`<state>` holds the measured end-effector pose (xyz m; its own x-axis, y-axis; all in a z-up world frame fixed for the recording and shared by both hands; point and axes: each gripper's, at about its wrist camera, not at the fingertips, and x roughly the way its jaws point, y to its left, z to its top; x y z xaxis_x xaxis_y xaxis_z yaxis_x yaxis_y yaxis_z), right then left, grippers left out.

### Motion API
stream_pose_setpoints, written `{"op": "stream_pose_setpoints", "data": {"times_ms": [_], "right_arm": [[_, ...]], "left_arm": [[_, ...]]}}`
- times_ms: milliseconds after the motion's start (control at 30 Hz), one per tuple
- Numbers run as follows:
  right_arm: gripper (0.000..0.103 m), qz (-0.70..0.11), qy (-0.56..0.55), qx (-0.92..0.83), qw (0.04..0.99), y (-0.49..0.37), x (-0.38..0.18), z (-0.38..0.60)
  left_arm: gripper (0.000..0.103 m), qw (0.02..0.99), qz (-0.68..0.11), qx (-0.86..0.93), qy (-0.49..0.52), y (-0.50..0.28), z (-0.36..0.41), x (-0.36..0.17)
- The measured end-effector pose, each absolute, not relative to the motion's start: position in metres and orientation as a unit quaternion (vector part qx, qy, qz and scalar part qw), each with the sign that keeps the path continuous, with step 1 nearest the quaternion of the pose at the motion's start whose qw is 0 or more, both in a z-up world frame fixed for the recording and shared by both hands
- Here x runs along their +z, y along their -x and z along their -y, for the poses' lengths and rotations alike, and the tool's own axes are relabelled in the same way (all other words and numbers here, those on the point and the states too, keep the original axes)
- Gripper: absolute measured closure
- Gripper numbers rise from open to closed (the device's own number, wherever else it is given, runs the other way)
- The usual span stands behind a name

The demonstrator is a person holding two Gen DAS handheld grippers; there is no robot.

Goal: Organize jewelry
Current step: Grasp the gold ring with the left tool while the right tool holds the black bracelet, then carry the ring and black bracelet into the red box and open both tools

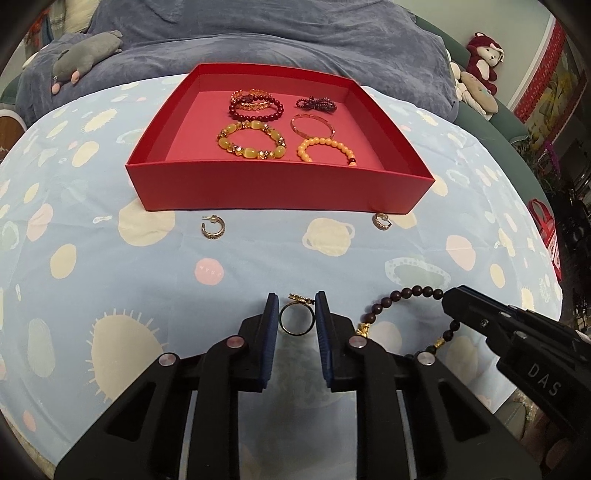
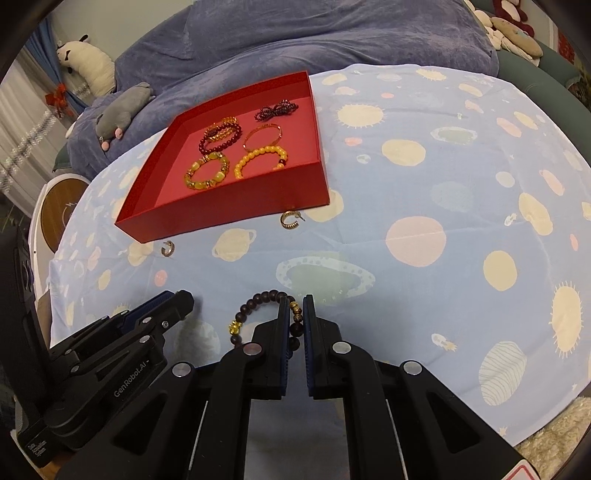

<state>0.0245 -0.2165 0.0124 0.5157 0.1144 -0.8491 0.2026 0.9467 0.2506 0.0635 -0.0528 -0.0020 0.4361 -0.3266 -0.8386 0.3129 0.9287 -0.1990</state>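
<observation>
A gold ring [image 1: 296, 322] with a small ornament on top stands on the planet-print cloth between the blue pads of my left gripper [image 1: 296, 295], which press on its two sides. My right gripper [image 2: 295, 301] is shut on a dark bead bracelet [image 2: 264, 295] with gold charms; its loop lies on the cloth to the left of the fingers. The same bracelet [image 1: 417, 290] and right gripper [image 1: 448, 299] show in the left wrist view. A red open box [image 1: 258, 192] farther back holds several bracelets. Two gold hoop earrings [image 1: 211, 228] [image 1: 380, 221] lie before its front wall.
The cloth [image 2: 443, 184] covers a round-edged surface with bare room to the right of the box. Behind it lies a blue blanket [image 1: 295, 33] with a grey plush [image 1: 86, 51]; more plush toys [image 1: 480, 62] sit at the far right.
</observation>
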Motion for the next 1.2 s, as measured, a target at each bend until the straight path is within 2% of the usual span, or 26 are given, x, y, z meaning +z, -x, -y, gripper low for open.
{"op": "stream_pose_setpoints", "data": {"times_ms": [467,833,1000,1200], "right_arm": [[0.096,-0.44,-0.144,-0.008,0.887,-0.034,0.07,0.214],[0.096,-0.39,-0.131,0.032,0.911,-0.113,0.116,0.206],[0.096,-0.396,-0.141,0.048,0.906,-0.152,0.107,0.197],[0.096,-0.436,-0.146,0.046,0.887,-0.173,0.065,0.192]], "left_arm": [[0.083,0.854,-0.491,-0.172,0.02,-0.078,0.025,0.041],[0.083,0.876,-0.444,-0.188,0.012,-0.148,0.039,0.097],[0.083,0.877,-0.445,-0.182,0.009,-0.185,0.053,0.093],[0.083,0.867,-0.47,-0.168,-0.006,-0.208,0.061,0.06]]}}
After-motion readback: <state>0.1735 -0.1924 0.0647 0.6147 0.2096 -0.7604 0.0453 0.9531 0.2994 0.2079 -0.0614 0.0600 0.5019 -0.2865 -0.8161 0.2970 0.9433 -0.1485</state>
